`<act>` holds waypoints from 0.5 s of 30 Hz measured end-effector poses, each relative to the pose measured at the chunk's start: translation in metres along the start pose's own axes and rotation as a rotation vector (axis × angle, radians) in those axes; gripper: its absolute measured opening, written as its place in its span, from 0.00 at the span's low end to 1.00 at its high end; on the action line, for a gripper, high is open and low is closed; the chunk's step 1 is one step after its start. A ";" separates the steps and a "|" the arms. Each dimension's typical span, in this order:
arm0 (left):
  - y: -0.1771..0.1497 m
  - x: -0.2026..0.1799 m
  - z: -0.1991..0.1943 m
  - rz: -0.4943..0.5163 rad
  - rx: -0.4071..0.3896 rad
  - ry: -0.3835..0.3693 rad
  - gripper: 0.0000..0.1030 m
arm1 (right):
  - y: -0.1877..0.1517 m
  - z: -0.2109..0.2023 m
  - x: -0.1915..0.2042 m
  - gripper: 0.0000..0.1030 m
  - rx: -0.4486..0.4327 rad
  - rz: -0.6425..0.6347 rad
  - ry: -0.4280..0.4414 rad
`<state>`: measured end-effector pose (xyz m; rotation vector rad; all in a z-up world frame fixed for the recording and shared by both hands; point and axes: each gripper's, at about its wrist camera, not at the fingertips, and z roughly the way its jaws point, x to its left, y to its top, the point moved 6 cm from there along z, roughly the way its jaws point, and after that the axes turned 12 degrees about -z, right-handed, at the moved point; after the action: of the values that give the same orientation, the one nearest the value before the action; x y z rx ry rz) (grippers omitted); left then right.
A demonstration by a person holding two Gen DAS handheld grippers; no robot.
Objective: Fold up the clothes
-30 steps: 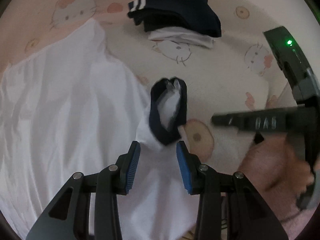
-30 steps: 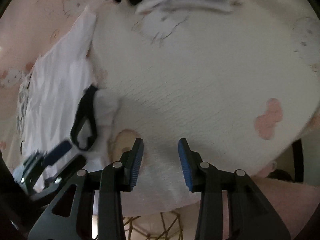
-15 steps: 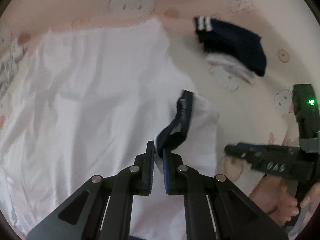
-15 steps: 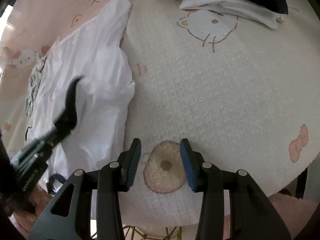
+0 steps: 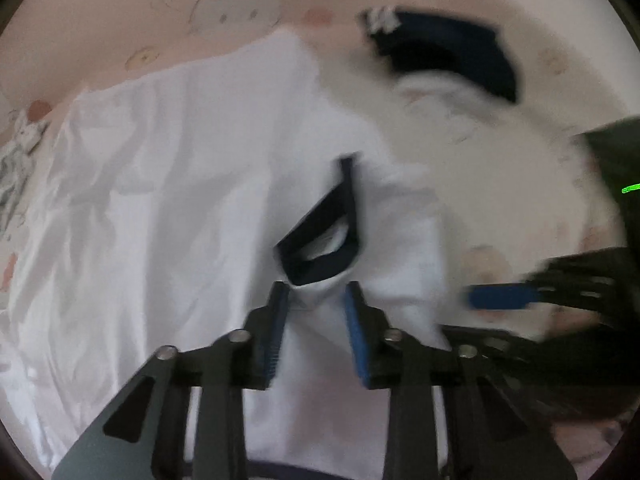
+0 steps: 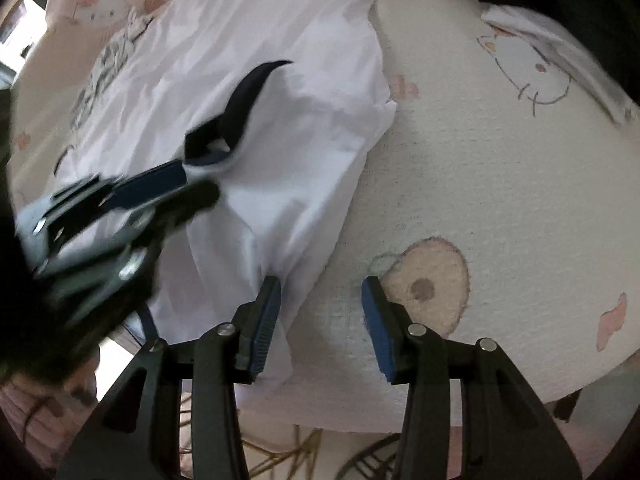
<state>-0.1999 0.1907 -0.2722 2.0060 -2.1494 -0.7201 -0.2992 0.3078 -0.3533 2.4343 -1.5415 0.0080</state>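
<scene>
Two grippers are working over a white T-shirt (image 5: 168, 184) lying spread on a cartoon-cat-print bed cover (image 6: 500, 200). Left gripper (image 5: 314, 296) is hovering with its blue pads apart, nothing clamped; the shirt's navy collar (image 5: 320, 236) is sitting just ahead of the fingertips, with white fabric bunched up between them, contact not clear. Right gripper (image 6: 322, 286) is also standing open, wide gap, its left pad touching or just over the shirt's folded right edge, its right pad over bare cover beside a round pink print (image 6: 428, 284). Shirt is taking up the left half of the bed in both views; its right edge is running diagonally, with one flap folded over toward the middle. Open cover is lying to the right of the shirt, lots of free room there. Far right of that, a folded navy garment (image 5: 452, 56) with white stripes is sitting on top of a folded white one (image 6: 560, 48), well apart from the shirt. Bed edge is showing at the bottom of the right wrist view, with a wire-frame object (image 6: 304, 448) below it. Left wrist view is motion-blurred. A grey print on the shirt's far left side (image 6: 108, 60) is too distorted to read; no legible writing anywhere.
</scene>
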 end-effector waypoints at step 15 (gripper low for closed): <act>-0.008 -0.002 -0.027 0.014 0.034 -0.074 0.25 | -0.004 -0.003 0.037 0.47 -0.027 -0.023 -0.012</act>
<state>-0.1818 0.1855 -0.2512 2.0095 -2.2283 -0.7728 -0.2789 0.2775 -0.3462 2.4358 -1.5086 -0.0316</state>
